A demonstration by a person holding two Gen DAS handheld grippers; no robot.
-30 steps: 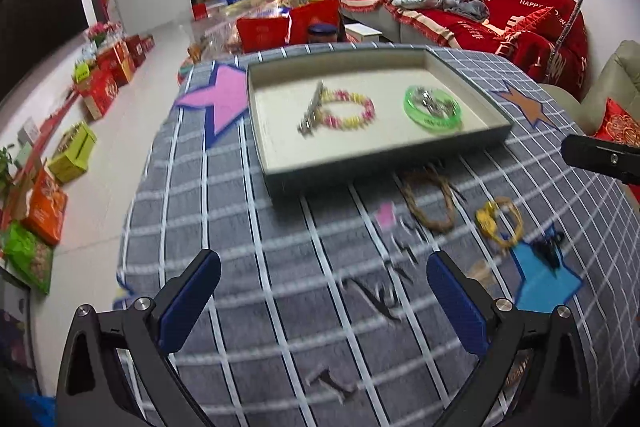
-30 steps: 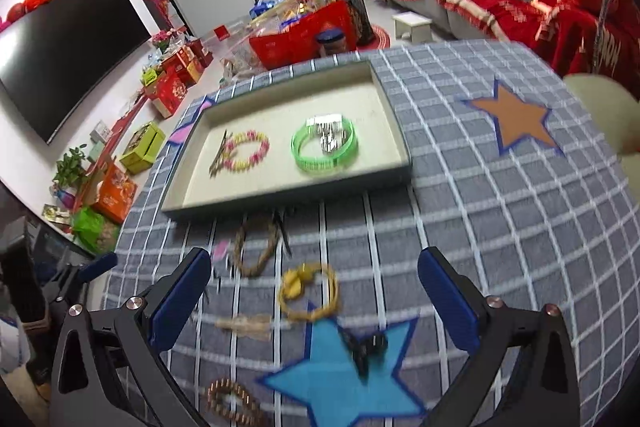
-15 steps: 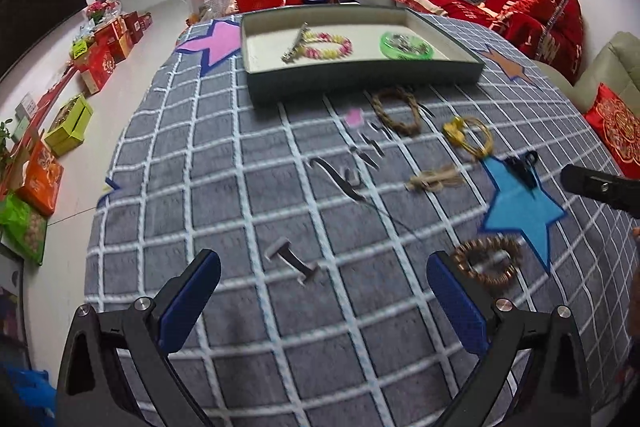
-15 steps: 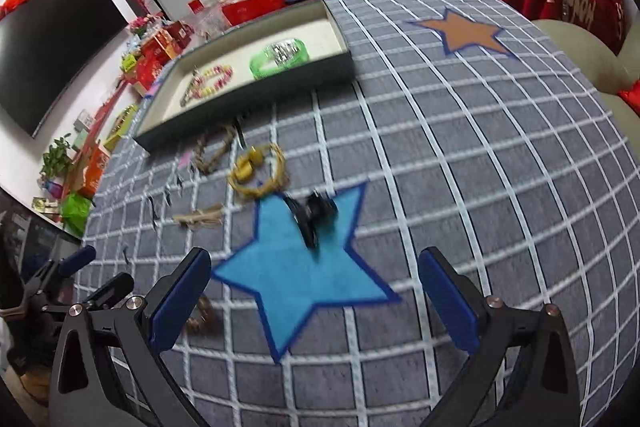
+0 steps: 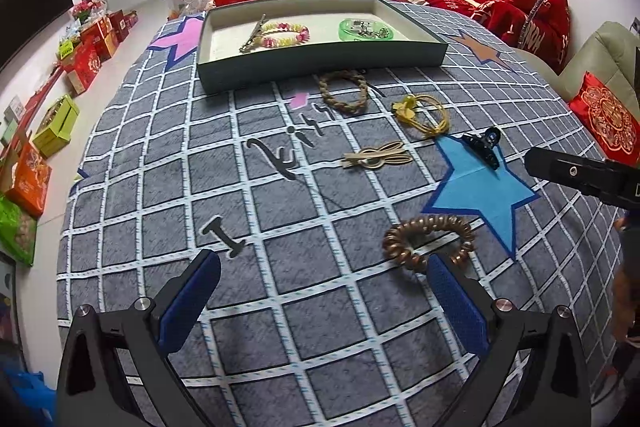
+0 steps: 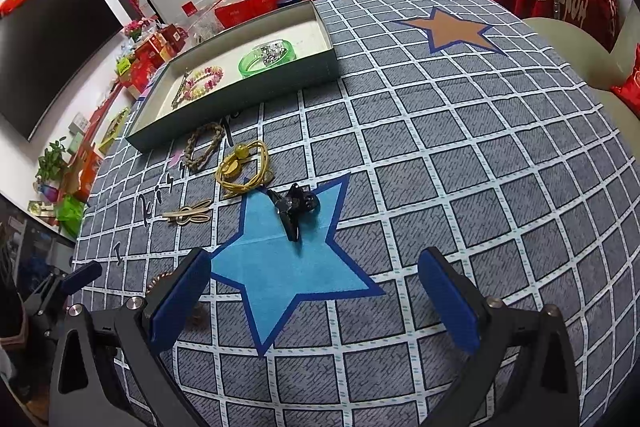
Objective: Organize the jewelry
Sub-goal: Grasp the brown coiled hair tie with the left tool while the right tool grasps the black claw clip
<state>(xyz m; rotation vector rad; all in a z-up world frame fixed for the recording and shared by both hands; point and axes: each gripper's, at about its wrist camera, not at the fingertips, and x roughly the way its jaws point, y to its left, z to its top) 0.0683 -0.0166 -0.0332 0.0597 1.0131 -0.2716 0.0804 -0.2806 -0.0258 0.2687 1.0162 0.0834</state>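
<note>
Blue rubber pads line the left gripper (image 5: 320,291), which is seen spread wide and empty above the grey checked tablecloth (image 5: 168,163) in the left wrist view. Just beside its right-hand pad a bronze spiral hair tie (image 5: 428,241) lies on the cloth; farther off a beige rabbit-eared hair clip (image 5: 376,158), a black claw clip (image 5: 482,145), a yellow elastic tie with beads (image 5: 422,113) and a brown braided bracelet (image 5: 344,91) are scattered, the last just beside the shallow grey-walled tray (image 5: 320,65). Inside the tray a pink-and-yellow beaded bracelet (image 5: 282,35) and a green translucent bangle (image 5: 366,30) are already laid. In the right wrist view the right gripper (image 6: 314,295) is likewise held apart with nothing between its pads, over a blue star patch (image 6: 288,267) on which the black claw clip (image 6: 294,207) rests. The step in hand is judged to be the choice of the next loose piece; a descent over one item and a closing of the pads would be called for, then carriage to the tray.
</note>
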